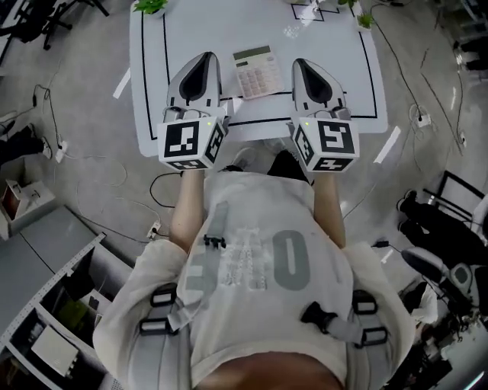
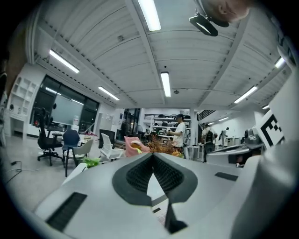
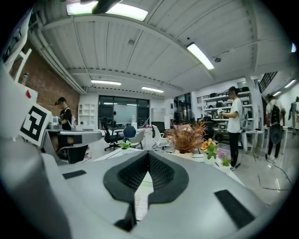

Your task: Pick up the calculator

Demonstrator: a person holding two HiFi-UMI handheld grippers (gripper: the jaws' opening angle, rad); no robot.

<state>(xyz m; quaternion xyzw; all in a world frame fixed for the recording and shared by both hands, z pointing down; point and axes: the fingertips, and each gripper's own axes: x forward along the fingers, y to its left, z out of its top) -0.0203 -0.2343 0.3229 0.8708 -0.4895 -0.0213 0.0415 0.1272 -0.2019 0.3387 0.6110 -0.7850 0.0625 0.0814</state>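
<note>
Left gripper (image 1: 204,59) and right gripper (image 1: 303,65), fingers closed empty, flank calculator (image 1: 258,72) at 12 o'clock, likely light, stiff: pinch its long edges.

The white table (image 1: 151,91), ruled with black lines, carries the calculator (image 1: 257,72) between the jaws of the left gripper (image 1: 204,59) and right gripper (image 1: 305,64), with plants (image 1: 150,6) far beyond them.

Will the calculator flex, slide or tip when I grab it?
The calculator looks like a thin rigid slab, so it is likely stiff and light. Lying flat on the smooth white table, it may slide when nudged, not roll.
</note>
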